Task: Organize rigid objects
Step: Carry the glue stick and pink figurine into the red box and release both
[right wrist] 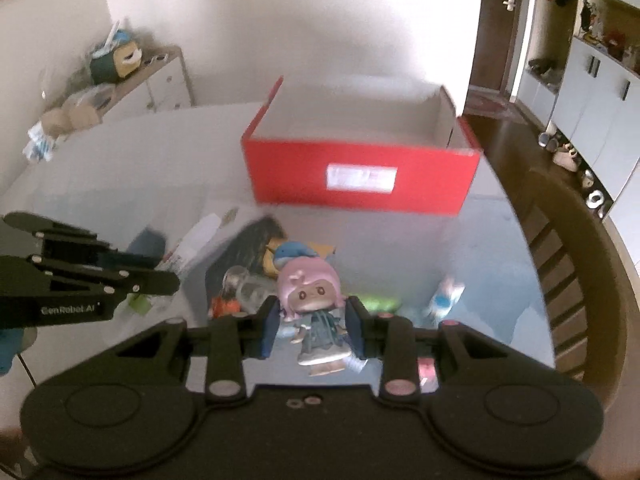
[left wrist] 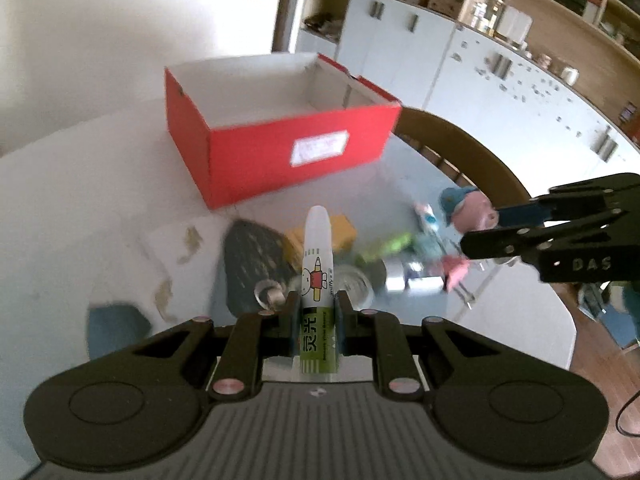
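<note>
My left gripper [left wrist: 317, 304] is shut on a white and green glue stick [left wrist: 317, 276], held upright above the table. My right gripper [right wrist: 312, 316] is shut on a pink-haired doll figure [right wrist: 312, 300] with a blue whale hat; it also shows in the left wrist view [left wrist: 468, 210]. An open red box [left wrist: 280, 148] with a white inside stands on the far side of the table, also seen in the right wrist view [right wrist: 360, 176]. Both grippers are in front of it, above a pile of small objects.
On the table [left wrist: 80, 200] lie a dark mesh item [left wrist: 250, 260], a yellow block [left wrist: 340, 232], a green item [left wrist: 386, 246], a metal can [left wrist: 408, 276] and a glass piece [right wrist: 240, 284]. A wooden chair [right wrist: 568, 264] stands at the right edge. Cabinets [left wrist: 500, 92] line the far wall.
</note>
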A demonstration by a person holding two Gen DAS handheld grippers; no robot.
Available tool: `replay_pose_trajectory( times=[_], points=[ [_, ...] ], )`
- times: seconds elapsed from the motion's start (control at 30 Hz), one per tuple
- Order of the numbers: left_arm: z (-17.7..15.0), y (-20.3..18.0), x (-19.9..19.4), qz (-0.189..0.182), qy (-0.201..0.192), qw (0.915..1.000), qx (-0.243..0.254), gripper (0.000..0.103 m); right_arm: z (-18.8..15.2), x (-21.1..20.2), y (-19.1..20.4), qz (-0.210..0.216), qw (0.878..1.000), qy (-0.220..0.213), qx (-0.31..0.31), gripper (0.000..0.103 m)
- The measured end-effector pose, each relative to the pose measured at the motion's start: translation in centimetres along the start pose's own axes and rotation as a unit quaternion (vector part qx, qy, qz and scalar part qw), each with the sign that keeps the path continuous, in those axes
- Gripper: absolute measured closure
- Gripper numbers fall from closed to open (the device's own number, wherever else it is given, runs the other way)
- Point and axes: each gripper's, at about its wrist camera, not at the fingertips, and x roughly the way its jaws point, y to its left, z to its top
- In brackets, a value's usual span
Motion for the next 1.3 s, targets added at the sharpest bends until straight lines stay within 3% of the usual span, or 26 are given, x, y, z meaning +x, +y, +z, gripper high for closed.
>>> replay_pose_trajectory(
  times=[0.57, 1.0, 1.3],
  points=[
    [11.6, 1.1, 2.8, 0.063, -0.040, 0.9971, -0.015, 0.086, 11.0, 2.0, -5.4, -0.015, 0.997, -0.066, -0.032, 0.068],
    [18.4, 1.8, 9.2, 0.109, -0.022, 0.9935, -0.024, 0.086, 15.7, 9.0, -9.0, -0.027, 0.996, -0.056, -0.060, 0.069],
    [21.1, 2.3, 14.7, 0.137, 0.011, 0.9900, -0.032, 0.086, 16.9, 14.2, -9.5, -0.007, 0.995, -0.016, -0.097, 0.069]
  ],
)
